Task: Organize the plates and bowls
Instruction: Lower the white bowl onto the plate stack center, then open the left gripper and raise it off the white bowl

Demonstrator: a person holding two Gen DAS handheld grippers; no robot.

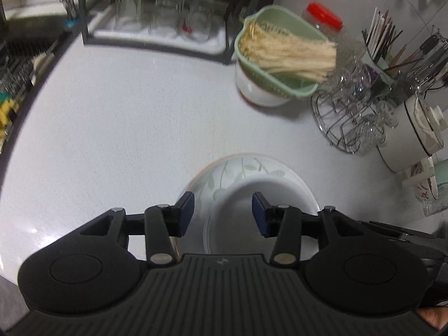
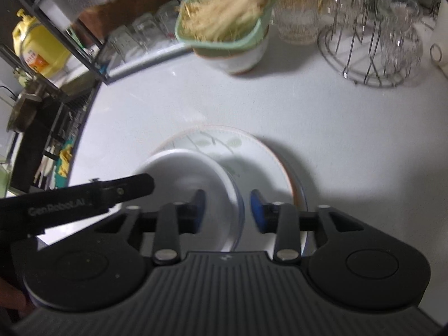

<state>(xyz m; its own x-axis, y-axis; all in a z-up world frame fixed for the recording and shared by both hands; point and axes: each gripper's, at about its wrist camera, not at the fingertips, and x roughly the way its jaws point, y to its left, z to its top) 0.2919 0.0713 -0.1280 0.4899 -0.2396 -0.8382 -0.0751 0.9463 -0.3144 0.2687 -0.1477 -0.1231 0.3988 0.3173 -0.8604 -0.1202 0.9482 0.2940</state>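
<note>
A leaf-patterned plate (image 1: 238, 168) (image 2: 260, 151) lies on the white counter near me, and a plain white bowl (image 1: 263, 193) (image 2: 182, 173) sits on it. My left gripper (image 1: 222, 214) hovers over the bowl's left rim with its blue pads apart and not pressing on anything. My right gripper (image 2: 227, 211) straddles the bowl's right rim. Its pads also stand apart, clear of the rim on both sides. The black housing of the left gripper (image 2: 84, 198) reaches in from the left in the right wrist view.
A green basket of pale strands (image 1: 280, 56) rests on a white bowl at the back. A wire rack of glasses (image 1: 350, 117), a utensil holder (image 1: 392, 50) and a white pot (image 1: 414, 134) stand on the right. A black shelf with glasses (image 1: 156, 19) is behind, and the sink edge (image 1: 16, 84) is on the left.
</note>
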